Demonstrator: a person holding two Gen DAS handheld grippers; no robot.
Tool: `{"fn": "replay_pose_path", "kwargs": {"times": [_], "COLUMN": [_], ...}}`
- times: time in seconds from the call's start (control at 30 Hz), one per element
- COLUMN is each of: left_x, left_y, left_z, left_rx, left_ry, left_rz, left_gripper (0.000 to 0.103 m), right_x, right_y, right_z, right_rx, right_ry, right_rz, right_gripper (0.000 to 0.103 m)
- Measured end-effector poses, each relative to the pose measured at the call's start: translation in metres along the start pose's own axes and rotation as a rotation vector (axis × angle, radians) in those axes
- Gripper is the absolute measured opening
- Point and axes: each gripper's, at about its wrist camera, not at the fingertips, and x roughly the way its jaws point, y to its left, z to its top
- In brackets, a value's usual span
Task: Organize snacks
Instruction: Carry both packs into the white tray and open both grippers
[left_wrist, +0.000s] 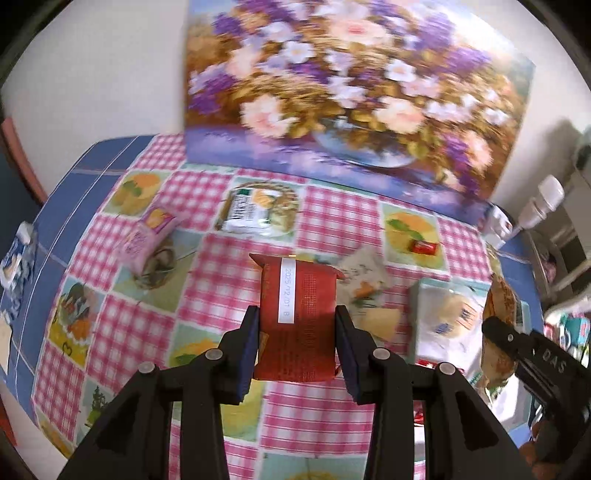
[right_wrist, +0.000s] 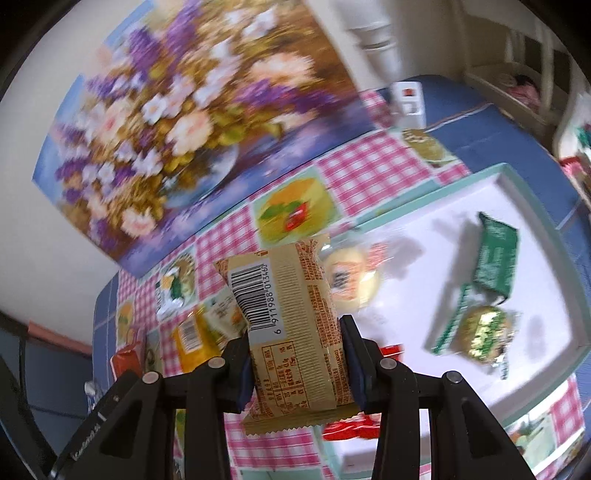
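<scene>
Only the right view shows the tray's (right_wrist: 373, 220) perhaps 3 snacks.

Around my white tray (right_wrist: 506, 177) the way is partly blocked. Inside it, a green packet (right_wrist: 496, 260) and a round green-gold snack (right_wrist: 482, 332) fill the right part, and a yellow round snack (right_wrist: 351, 282) lies at its left wall; the white middle between them is free. Left of the tray, loose packets crowd the checked cloth (left_wrist: 207, 273). Behind the tray, the flower picture (right_wrist: 177, 118) closes the far side.
</scene>
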Motion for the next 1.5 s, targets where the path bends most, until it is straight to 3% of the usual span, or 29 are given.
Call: {"fn": "replay_pose_path", "kwargs": {"times": [0.3,0.53,0.7,1.07,1.27,1.5], "left_x": [-0.002,0.029,0.055,0.088,0.094,0.097], "left_y": [-0.078,-0.125,-0.136,-0.147,-0.161,-0.172], "left_z": [-0.015,-0.024,-0.023,-0.006,-0.01,-0.017], "left_rx": [0.169,0.251,0.276,0.291,0.327,0.342], "left_ry": [-0.005,0.048,0.073,0.038,0.03,0.046], "left_rz": [-0.085,-0.133,-0.112,-0.093,-0.084,-0.124], "left_gripper": [0.041,0.041,0.041,0.041,0.041,0.041], "right_x": [-0.02,-0.007,0.019,0.047,0.047,0.043], "right_y": [-0.061,-0.087,-0.088,-0.08,-0.086,-0.097], "right_z": [0.021,0.028,0.026,0.024,0.026,0.028], "right_rx": [0.129,0.167,0.149,0.113,0.127,0.163], "right_ry": [-0.048,-0.023,0.031,0.071,0.064,0.055], "right_rz": [-0.057,-0.062,-0.092,-0.104,-0.108,-0.134], "right_gripper": [0.043,0.043,0.043,0.043,0.043,0.043]}}
